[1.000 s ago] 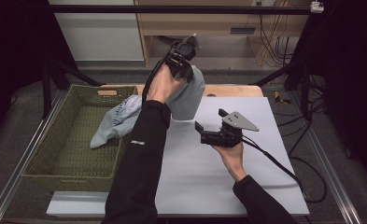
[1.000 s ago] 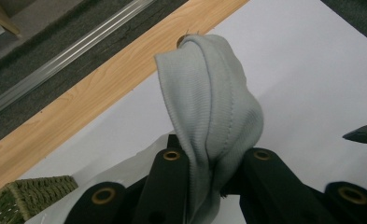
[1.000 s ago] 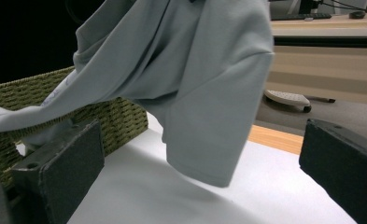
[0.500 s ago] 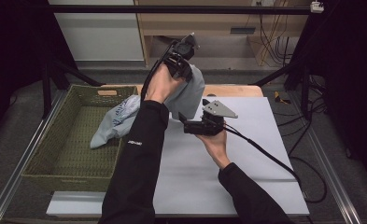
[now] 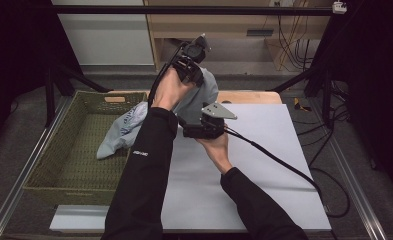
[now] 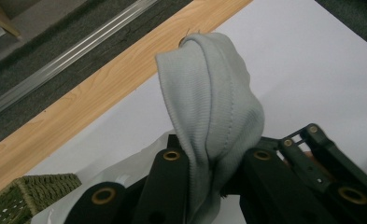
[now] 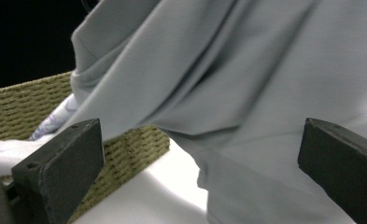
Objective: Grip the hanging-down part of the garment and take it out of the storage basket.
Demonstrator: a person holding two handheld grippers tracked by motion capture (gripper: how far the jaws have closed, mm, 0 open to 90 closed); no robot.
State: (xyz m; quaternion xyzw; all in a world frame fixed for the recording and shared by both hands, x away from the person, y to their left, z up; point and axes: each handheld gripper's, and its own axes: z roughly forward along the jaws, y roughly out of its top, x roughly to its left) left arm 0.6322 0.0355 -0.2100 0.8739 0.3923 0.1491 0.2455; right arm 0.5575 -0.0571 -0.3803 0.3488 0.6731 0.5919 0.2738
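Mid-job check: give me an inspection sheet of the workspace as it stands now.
Surface: white table, wooden strip at far edge.
Job's things: grey garment lifted, hanging over the table; woven basket at left holds a pale cloth.
Clutter: nothing seen.
Grippers: left hand-held gripper shut on the grey garment; right hand-held gripper open, facing the hanging fabric.
Cables: right gripper's cable trails across the table.
Surroundings: dark frame, wires behind.

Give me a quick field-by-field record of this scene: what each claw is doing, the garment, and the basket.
left claw: raised, shut on the grey garment
grey garment: hangs from the left claw over the table's far edge
right claw: open, aimed at the hanging cloth, jaws not touching it
basket: green woven, left of the white table top, holds a pale cloth
white table top: bare where visible
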